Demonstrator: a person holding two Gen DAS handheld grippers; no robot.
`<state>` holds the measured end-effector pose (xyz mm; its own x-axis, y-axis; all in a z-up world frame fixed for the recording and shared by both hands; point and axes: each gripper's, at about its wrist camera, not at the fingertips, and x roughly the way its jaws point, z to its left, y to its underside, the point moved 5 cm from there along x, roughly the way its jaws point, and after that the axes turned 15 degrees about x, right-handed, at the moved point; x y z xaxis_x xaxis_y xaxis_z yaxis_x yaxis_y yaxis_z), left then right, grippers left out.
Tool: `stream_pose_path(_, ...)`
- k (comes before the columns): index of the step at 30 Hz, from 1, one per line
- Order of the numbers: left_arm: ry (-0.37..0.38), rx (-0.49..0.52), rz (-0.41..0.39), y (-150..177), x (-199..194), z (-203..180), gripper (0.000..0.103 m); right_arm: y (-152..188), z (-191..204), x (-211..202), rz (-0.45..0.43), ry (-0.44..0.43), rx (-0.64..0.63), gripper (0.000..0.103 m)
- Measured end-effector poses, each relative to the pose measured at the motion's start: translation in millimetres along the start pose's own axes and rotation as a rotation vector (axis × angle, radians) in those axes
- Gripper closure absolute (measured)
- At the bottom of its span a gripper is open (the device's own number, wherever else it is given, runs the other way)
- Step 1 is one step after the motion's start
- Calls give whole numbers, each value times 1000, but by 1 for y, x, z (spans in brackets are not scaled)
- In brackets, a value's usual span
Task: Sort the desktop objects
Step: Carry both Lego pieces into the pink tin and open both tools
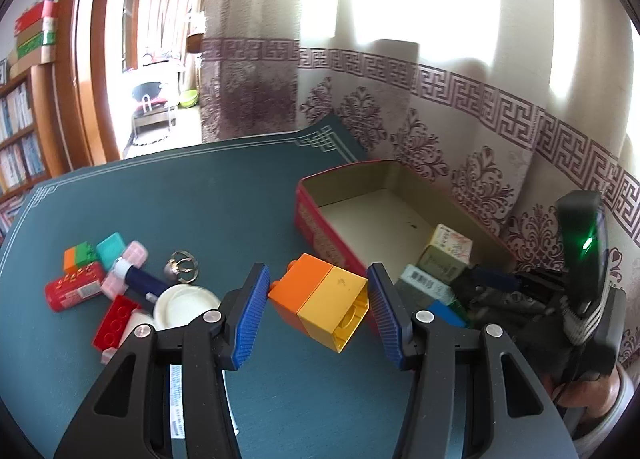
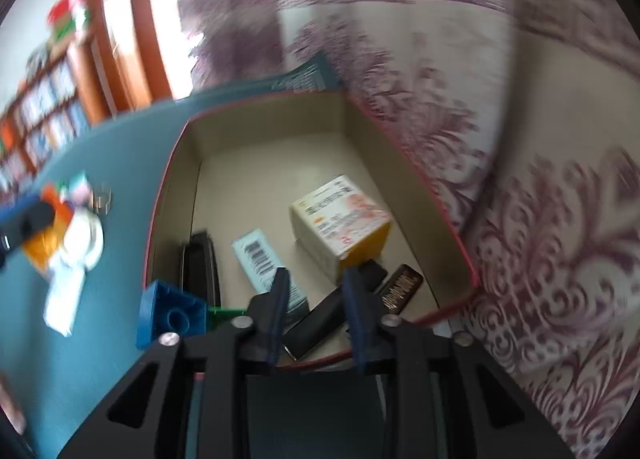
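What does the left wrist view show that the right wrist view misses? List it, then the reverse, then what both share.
Only the left: the red canister, red brick and the right gripper's body. Only the right: the brown bar and black item in the box. Both: the red box, orange-yellow block, barcode carton and blue brick.

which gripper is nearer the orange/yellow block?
Left. The left gripper is open with the orange/yellow block between its fingers; the right gripper is over the red box.
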<state>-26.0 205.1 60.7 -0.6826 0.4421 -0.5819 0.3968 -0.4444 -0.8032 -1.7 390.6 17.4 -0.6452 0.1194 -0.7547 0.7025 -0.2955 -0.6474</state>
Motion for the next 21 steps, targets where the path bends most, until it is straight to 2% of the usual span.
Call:
stream_pose_path(2, 9, 13, -3, -6, 3, -8, 49, 3, 6, 0, 5, 49, -46, 57)
stream_pose_path(11, 44, 35, -6, -18, 12, -24, 49, 19, 3, -14, 118, -34, 25, 56)
stream_pose_path(16, 101, 57, 0, -27, 18, -39, 49, 29, 2, -23, 94, -73, 69, 55)
stream_pose_path(18, 127, 78, 2, -31, 21, -48, 49, 29, 0, -27, 56, -101, 99, 52)
stream_pose_path(19, 143, 87, 11, -33, 23, -53, 47, 30, -1, -29, 36, -102, 112, 47)
stream_pose_path(20, 160, 95, 22, -34, 26, -58, 38, 30, -3, -32, 8, -98, 126, 37)
stream_pose_path(21, 176, 95, 32, -35, 28, -61, 34, 28, -4, -36, -17, -101, 134, 32)
